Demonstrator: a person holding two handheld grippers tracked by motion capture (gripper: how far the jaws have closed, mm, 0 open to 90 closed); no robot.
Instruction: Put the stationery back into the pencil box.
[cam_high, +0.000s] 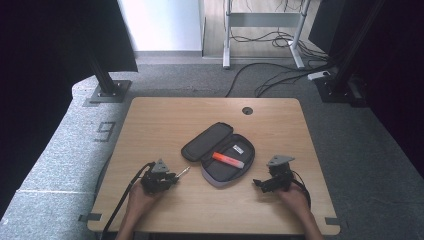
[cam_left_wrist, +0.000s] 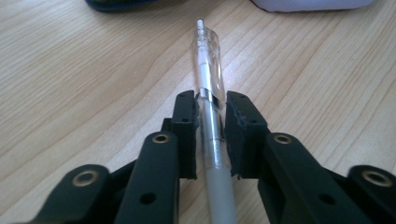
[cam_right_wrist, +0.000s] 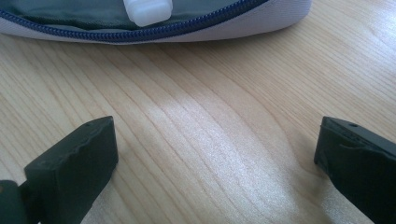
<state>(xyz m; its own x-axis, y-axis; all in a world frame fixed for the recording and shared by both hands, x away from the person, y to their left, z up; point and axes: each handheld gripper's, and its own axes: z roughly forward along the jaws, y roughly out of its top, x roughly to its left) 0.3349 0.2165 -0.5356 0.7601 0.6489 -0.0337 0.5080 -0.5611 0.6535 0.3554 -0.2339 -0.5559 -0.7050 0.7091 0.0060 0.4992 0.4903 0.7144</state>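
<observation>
— Any writing you can read from where you sit?

— A grey "9" marked on the carpet left of the desk. There's a small white label inside the pencil case, but it's too small for me to read.

— Where's the pen?

— I have it in my left gripper; the jaws are closed on the clear pen, its button end pointing toward the case. From above, the left gripper sits just left of the case, near the front edge.

— And the other side?

— My right gripper has its jaws spread wide over bare wood, holding nothing, just beside the case's zip edge.

— Anything else?

— An orange marker lies in the open case. Beyond the desk: black stand feet, loose cables, a white desk frame.
</observation>
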